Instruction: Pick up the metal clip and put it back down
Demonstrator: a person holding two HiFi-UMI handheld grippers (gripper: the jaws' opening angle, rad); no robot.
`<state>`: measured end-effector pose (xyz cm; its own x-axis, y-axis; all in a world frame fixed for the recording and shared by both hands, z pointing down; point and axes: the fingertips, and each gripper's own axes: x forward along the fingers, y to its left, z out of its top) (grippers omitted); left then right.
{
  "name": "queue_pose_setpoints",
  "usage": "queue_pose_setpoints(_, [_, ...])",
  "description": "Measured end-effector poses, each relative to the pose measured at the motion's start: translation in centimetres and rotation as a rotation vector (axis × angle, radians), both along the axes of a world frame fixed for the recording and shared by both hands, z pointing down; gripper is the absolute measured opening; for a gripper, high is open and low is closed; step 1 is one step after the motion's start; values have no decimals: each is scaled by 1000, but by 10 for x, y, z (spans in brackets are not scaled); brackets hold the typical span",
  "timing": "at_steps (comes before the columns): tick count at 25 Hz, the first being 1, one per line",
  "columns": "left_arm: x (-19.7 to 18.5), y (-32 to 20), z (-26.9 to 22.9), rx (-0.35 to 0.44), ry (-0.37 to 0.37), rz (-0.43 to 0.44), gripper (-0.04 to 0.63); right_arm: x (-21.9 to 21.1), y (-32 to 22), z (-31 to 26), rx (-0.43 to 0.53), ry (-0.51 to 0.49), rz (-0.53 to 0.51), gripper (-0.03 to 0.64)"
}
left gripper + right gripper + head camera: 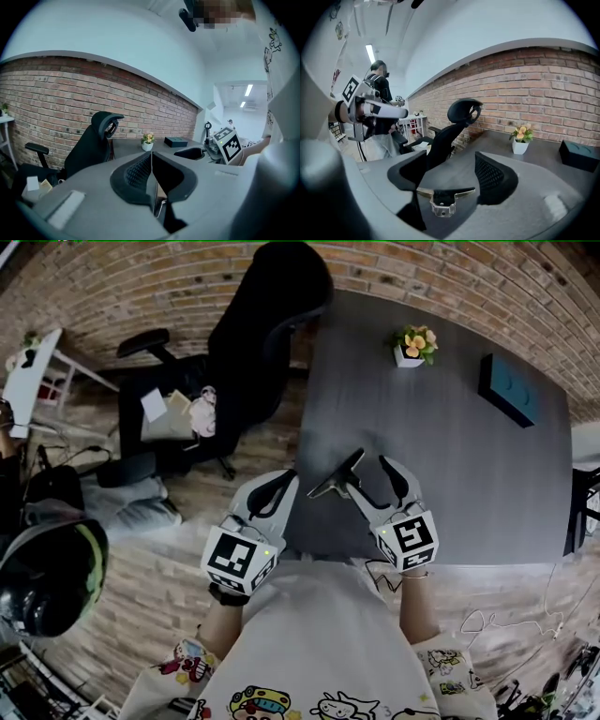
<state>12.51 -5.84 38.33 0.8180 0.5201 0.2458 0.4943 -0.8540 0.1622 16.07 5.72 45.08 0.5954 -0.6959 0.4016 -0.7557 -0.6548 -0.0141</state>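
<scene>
1. Desk [469, 474]: dark charcoal grey with a faint wood grain.
2. Brick wall [487, 277]: red-brown bricks with pale mortar lines.
3. Office chair [267, 324]: black all over.
4. Flower pot [406, 356]: white, holding yellow and orange blooms with green leaves.
5. Box [509, 388], far right on the desk: dark, with a teal-blue top.
6. Metal clip [442, 200]: silvery, with a slightly brassy tint on its wings.
7. Left hand-held gripper [284, 479] and right hand-held gripper [370, 465]: pale grey shells, black ribbed jaw pads, white cubes with black square markers.
8. Floor [159, 587]: brown wood planks.
9. Shirt [319, 652]: white with colourful cartoon prints.
</scene>
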Motion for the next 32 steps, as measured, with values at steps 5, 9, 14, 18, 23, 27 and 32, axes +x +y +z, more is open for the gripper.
queue_pose_setpoints(5, [2,5,-15,-2,51,4,21,-2,6,-41,81,70,10,293])
queue_pose_setpoints(9, [1,9,-22,-4,79,0,21,-6,18,-58,154,66,23,247])
queue_pose_setpoints(14, [-6,9,-31,-2,100,-11,11,-17,27,-79,220,81,34,215])
queue_pose_setpoints(18, [-11,12,-35,0,113,-16,8,-24,35,-93,259,109,37,148])
queue_pose_setpoints(23, [-15,18,-36,-3,120,-11,8,-30,45,-99,295,110,56,57])
queue_pose_setpoints(27, [-16,21,-36,-3,114,-8,9,-31,50,-98,301,111,72,2])
queue_pose_setpoints(32, [-19,18,-32,-1,112,-14,9,-33,50,-94,303,129,78,0])
